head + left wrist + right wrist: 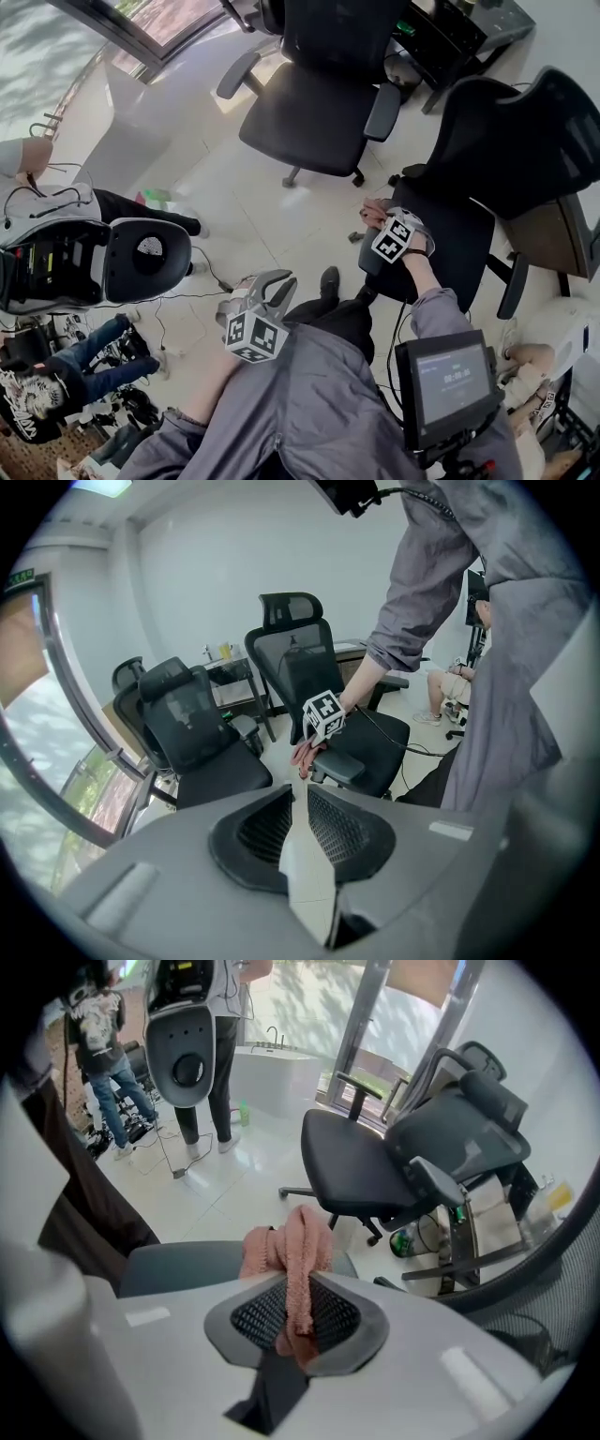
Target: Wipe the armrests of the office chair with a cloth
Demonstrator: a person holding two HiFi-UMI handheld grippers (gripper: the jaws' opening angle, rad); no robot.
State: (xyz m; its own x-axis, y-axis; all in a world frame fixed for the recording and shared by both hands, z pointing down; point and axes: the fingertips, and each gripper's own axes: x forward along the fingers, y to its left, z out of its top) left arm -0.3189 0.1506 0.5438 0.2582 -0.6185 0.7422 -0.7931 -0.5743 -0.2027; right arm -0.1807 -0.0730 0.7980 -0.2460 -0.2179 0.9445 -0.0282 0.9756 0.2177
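Pink cloth (300,1241), pinched in the right tool (298,1286), lies on the armrest (178,1265); left tool (298,797) spread, well apart from that armrest.

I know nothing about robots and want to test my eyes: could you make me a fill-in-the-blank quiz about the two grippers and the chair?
1. The right gripper is shut on a crumpled, soft ___ cloth.
2. That cloth lies over the black office chair's padded ___.
3. The left gripper, its jaws slightly apart, holds ___.

Missing words: pink; armrest; nothing.
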